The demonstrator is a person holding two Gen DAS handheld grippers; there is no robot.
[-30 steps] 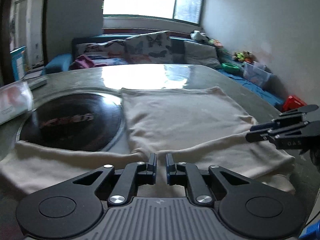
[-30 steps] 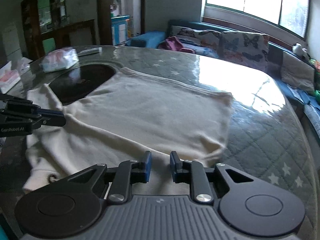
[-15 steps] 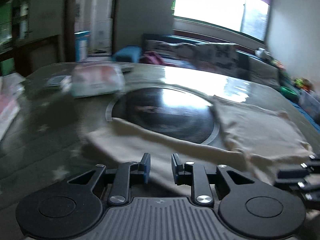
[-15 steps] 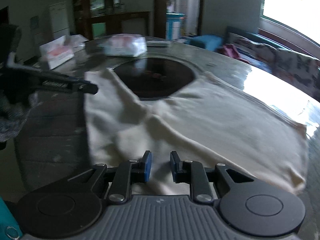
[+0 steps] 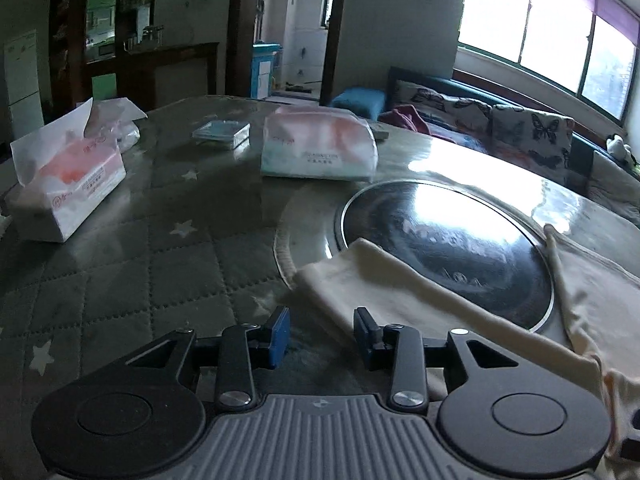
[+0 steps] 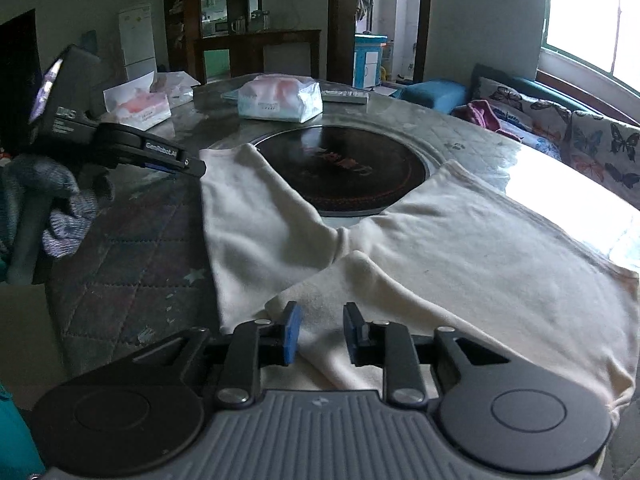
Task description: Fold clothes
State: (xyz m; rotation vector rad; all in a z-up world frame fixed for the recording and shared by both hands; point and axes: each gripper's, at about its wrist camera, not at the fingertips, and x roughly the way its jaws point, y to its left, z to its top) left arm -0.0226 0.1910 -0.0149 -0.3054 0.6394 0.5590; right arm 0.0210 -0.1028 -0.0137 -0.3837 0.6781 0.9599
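Note:
A cream garment (image 6: 460, 248) lies spread on the quilted table, with one sleeve (image 6: 248, 216) stretched out to the left beside the round black hotplate (image 6: 344, 168). In the left wrist view that sleeve (image 5: 400, 284) ends just beyond my left gripper (image 5: 322, 332), which is open and empty above the sleeve cuff. My right gripper (image 6: 319, 332) is open and empty, low over a fold of the cloth near the table's front. The left gripper also shows in the right wrist view (image 6: 192, 166), at the sleeve's far end.
Two tissue packs (image 5: 68, 184) (image 5: 320, 150) and a small flat box (image 5: 222, 133) sit on the far side of the table (image 5: 140, 264). A sofa with butterfly cushions (image 5: 520, 128) stands behind, under the window.
Both views have swung left along the garment toward the sleeve. Both grippers' jaws have opened wider. The left gripper now sits at the sleeve cuff.

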